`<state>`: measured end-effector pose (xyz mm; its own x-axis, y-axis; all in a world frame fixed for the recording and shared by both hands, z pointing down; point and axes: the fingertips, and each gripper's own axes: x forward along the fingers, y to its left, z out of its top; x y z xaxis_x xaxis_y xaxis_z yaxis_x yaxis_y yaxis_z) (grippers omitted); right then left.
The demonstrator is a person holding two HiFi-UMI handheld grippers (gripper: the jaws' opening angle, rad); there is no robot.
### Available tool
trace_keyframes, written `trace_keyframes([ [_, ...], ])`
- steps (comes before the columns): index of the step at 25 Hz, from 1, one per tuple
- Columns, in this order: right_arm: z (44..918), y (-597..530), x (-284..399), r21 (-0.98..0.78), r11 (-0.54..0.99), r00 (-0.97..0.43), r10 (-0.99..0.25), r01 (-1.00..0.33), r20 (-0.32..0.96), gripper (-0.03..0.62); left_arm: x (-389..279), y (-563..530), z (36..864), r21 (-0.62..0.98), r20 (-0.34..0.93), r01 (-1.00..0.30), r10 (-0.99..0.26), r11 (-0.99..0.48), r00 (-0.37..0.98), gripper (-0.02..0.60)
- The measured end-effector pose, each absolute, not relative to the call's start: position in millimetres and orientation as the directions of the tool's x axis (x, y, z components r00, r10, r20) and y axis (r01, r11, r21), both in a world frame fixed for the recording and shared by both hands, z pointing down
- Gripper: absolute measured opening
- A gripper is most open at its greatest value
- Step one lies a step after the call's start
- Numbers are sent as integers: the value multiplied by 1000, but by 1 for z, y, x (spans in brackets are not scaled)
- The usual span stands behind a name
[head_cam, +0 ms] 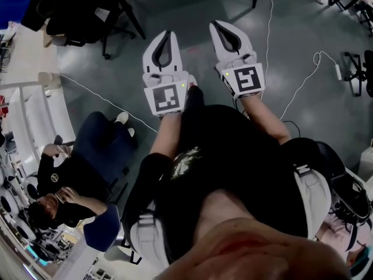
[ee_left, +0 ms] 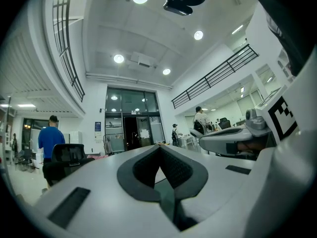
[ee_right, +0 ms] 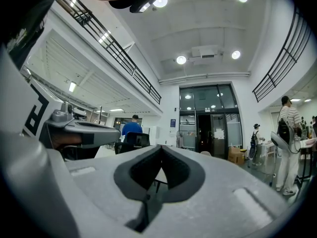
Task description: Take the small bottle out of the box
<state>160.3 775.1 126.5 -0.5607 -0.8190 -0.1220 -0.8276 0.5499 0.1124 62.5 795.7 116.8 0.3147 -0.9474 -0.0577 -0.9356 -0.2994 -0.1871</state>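
No box or small bottle shows in any view. In the head view my left gripper (head_cam: 168, 33) and right gripper (head_cam: 216, 23) are held side by side in front of the person's body, above grey floor, both pointing away. Both are shut, tips touching, with nothing between them. The left gripper view looks along its closed jaws (ee_left: 160, 146) into a large hall, with the right gripper (ee_left: 233, 140) beside it. In the right gripper view the jaws (ee_right: 161, 147) are likewise closed and empty, and the left gripper (ee_right: 84, 130) shows at the left.
A seated person (head_cam: 76, 177) is at the lower left beside a white desk (head_cam: 35, 121). A black office chair (head_cam: 87, 10) stands at the upper left. Cables (head_cam: 303, 80) run over the floor. Ahead are glass doors (ee_left: 131, 128), a person in blue (ee_left: 50, 138) and standing people (ee_right: 287, 133).
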Motion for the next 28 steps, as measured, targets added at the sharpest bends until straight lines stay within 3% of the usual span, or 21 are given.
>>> trace_keyframes([
  [28, 122, 601, 81, 122, 499, -511, -851, -858, -121, -5, -10, 613, 116, -179, -53, -913, -923, -367, 382, 8],
])
